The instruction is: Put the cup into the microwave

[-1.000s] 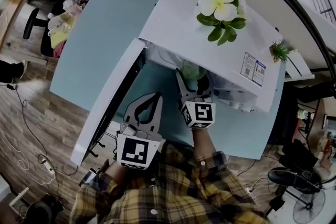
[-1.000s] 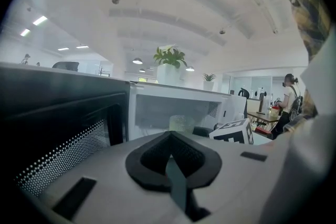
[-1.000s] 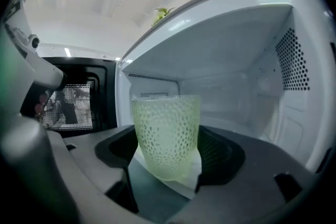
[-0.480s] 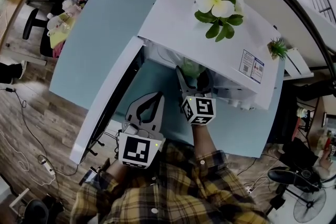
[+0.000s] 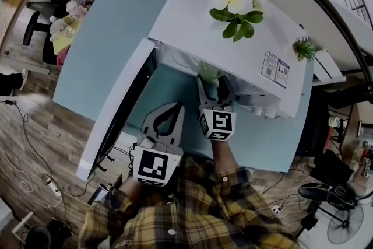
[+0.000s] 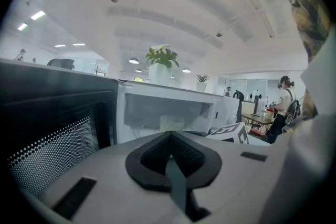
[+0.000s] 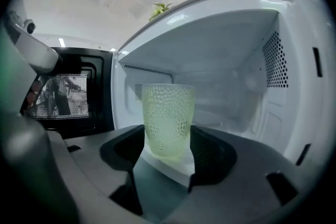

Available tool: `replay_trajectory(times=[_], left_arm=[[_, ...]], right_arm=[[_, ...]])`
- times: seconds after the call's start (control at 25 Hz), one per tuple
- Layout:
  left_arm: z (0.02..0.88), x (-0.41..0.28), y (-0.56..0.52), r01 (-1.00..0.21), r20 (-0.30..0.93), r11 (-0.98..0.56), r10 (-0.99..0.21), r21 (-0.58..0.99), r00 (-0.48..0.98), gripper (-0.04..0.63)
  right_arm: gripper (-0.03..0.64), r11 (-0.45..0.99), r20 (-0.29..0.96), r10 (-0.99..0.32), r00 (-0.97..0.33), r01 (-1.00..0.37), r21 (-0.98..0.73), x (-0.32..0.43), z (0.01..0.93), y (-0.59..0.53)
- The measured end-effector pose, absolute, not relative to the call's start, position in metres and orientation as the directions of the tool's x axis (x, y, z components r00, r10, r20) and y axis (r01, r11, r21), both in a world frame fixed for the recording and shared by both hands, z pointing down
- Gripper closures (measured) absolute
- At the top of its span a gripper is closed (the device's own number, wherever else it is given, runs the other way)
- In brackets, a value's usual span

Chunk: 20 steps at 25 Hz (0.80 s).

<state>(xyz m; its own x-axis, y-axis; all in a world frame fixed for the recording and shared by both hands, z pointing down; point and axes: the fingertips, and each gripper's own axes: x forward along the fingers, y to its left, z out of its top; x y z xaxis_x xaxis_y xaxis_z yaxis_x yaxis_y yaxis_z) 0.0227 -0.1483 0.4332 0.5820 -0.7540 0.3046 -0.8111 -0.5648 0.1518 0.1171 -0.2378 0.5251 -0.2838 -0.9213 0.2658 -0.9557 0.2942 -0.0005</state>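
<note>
One cup (image 7: pixel 167 120) stands in the microwave (image 7: pixel 226 44) between the right hand-held gripper's (image 7: pixel 169 147) spread jaws, which have just been closing.

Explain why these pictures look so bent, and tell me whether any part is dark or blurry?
Head view: a wide lens bows the microwave and table edges, and colours look dull. Left gripper view: round fisheye frame, black corners, bright ceiling lamps. Right gripper view: black corners too; the cup is sharp, the grey foreground soft.
</note>
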Motion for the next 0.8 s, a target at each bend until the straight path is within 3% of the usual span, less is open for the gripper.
replay_trajectory(times=[0.8], left_arm=[[0.431, 0.013, -0.147, -0.819, 0.298, -0.553, -0.765, 0.153, 0.571, 0.604]], right_arm=[[0.353, 0.258, 0.308, -0.920, -0.242, -0.966, 0.014, 0.120, 0.532, -0.256]])
